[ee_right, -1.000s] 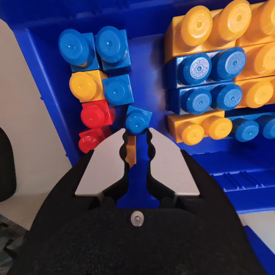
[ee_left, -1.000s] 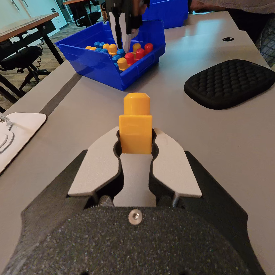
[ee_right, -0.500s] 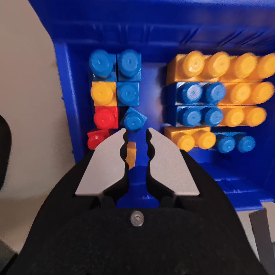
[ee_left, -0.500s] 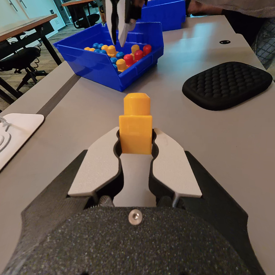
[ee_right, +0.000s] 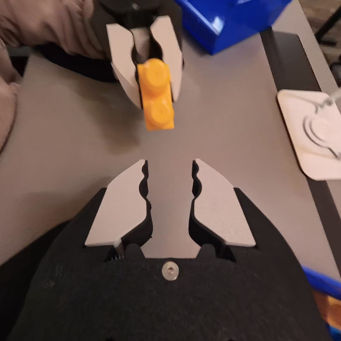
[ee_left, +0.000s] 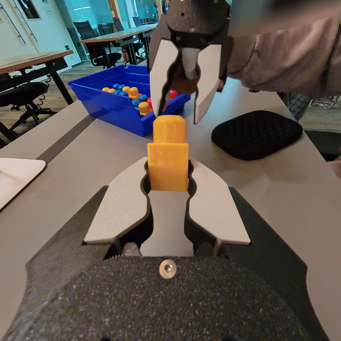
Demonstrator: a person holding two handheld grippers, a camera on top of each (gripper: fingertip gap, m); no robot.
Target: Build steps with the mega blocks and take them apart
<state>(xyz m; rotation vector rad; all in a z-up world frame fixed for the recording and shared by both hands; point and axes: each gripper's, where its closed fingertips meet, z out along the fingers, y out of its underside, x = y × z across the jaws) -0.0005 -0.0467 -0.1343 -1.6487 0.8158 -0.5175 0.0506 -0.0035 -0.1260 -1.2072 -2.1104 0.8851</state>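
My left gripper [ee_left: 168,162] is shut on a yellow two-stud mega block [ee_left: 168,132] and holds it upright just above the grey table [ee_left: 258,193]. My right gripper [ee_left: 177,118] hangs open and empty just above and behind that block. In the right wrist view my right gripper [ee_right: 169,160] is open over bare table. The left gripper [ee_right: 156,103] shows farther off, gripping one end of the yellow block [ee_right: 158,112], whose other end sticks out toward me. A blue bin [ee_left: 110,105] behind holds several blue, yellow and red blocks.
A black textured pad [ee_left: 256,134] lies on the table at the right. A white coaster [ee_left: 16,173] lies at the left edge; it also shows in the right wrist view [ee_right: 310,134]. The blue bin's corner [ee_right: 221,24] is beyond the left gripper. A person's sleeve [ee_left: 286,55] reaches in from the right. Spacing between my two grippers at the tips: around 8 cm.
My right gripper has left the blue bin, come across to hover over the yellow block, and opened wider. My left gripper has kept hold of the block, nearly still.
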